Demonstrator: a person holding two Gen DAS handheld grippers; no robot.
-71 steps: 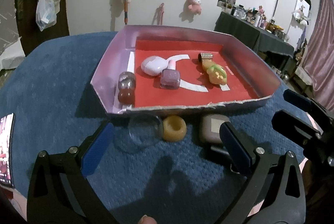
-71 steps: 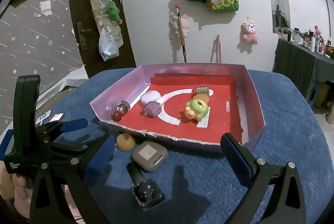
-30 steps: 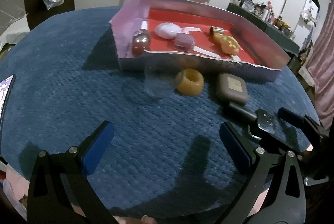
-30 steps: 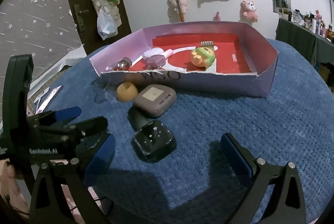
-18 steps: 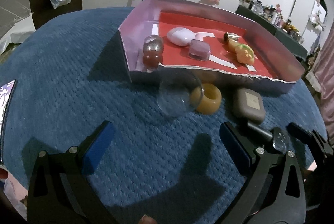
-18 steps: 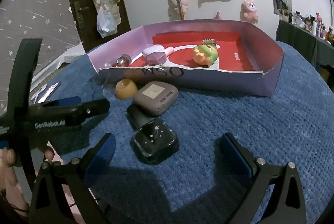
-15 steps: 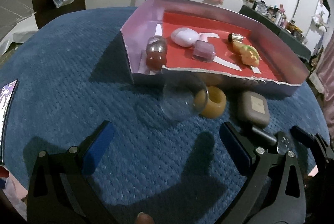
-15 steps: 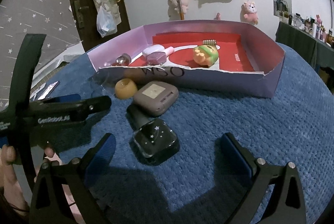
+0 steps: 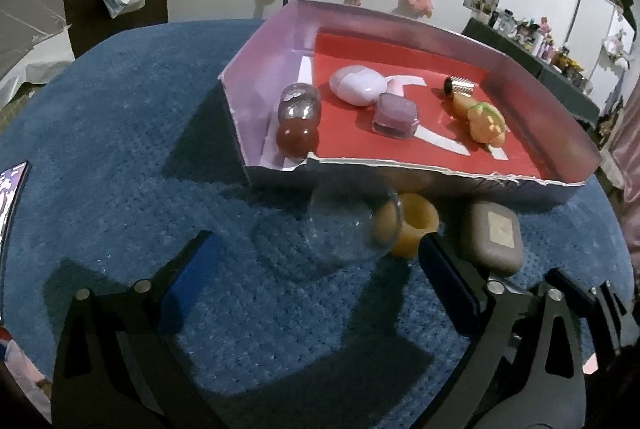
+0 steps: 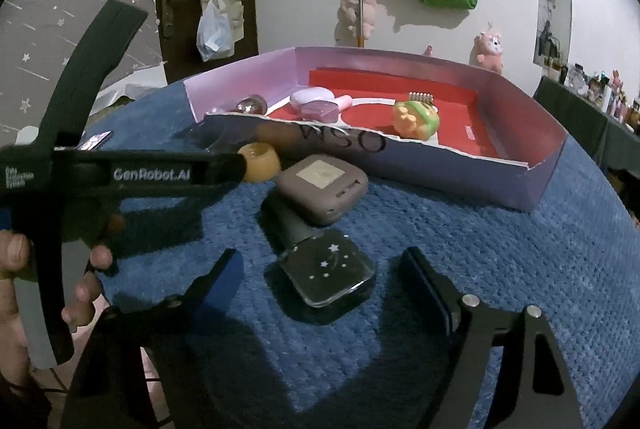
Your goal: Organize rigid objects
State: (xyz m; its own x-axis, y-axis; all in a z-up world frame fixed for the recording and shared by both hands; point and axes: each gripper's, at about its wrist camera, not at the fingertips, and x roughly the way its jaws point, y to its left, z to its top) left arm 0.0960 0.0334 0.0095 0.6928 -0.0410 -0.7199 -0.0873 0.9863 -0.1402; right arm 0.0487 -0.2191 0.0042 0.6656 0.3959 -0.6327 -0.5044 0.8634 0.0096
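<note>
A pink cardboard tray (image 9: pixel 264 69) with a red floor holds several small objects: a clear and brown capsule (image 9: pixel 299 121), a lilac case (image 9: pixel 356 85), a purple bottle (image 9: pixel 395 115) and an orange-green toy (image 9: pixel 486 119). In front of it on the blue cloth lie a clear half-sphere (image 9: pixel 354 225), a yellow ring (image 9: pixel 414 223), a grey square case (image 10: pixel 322 189) and a black starry bottle (image 10: pixel 328 269). My left gripper (image 9: pixel 316 265) is open, just before the half-sphere. My right gripper (image 10: pixel 324 275) is open around the black bottle.
The tray (image 10: pixel 536 185) takes the far half of the round blue-covered table (image 9: pixel 120 133). A phone (image 9: pixel 10 189) lies at the table's left edge. The left gripper's body (image 10: pixel 120 173) crosses the left of the right wrist view.
Both grippers have moved forward and lower toward the loose objects. The half-sphere now sits close between the left fingers; the black bottle now lies between the right fingers.
</note>
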